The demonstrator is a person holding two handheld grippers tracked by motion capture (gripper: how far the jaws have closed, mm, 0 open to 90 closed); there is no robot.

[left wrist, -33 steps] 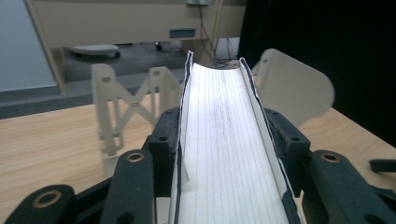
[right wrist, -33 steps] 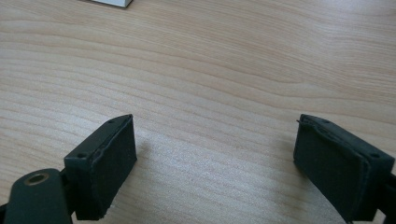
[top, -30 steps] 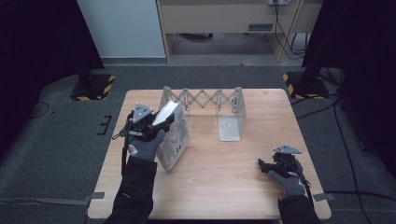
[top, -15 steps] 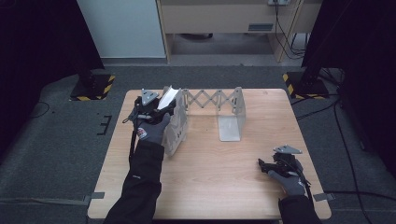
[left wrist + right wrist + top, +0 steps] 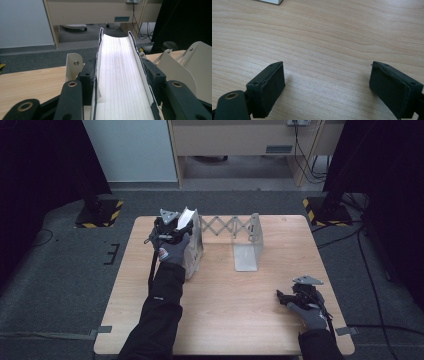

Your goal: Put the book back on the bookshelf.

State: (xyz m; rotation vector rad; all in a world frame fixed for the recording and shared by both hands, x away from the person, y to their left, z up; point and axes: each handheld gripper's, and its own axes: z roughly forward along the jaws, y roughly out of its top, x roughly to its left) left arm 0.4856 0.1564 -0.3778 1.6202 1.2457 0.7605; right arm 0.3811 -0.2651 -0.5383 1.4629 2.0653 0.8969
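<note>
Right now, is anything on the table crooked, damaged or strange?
Mostly the book in the left gripper: squeezed across its covers, so the page block bows into a trough. It hangs tilted at the left end plate of the expanding rack, not yet upright. Nothing looks spilled or broken.

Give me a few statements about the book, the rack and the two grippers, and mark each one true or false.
1. The left gripper is shut on a book, page edges facing the camera. True.
2. The right gripper holds a book too. False: its fingers stand apart over bare table with nothing between them.
3. The held book is at the left end of the expandable book rack. True.
4. The right gripper is by the rack. False: it sits near the table's front right corner, well away from the rack.
5. The rack's right end plate has books leaning on it. False: none lean on it.
</note>
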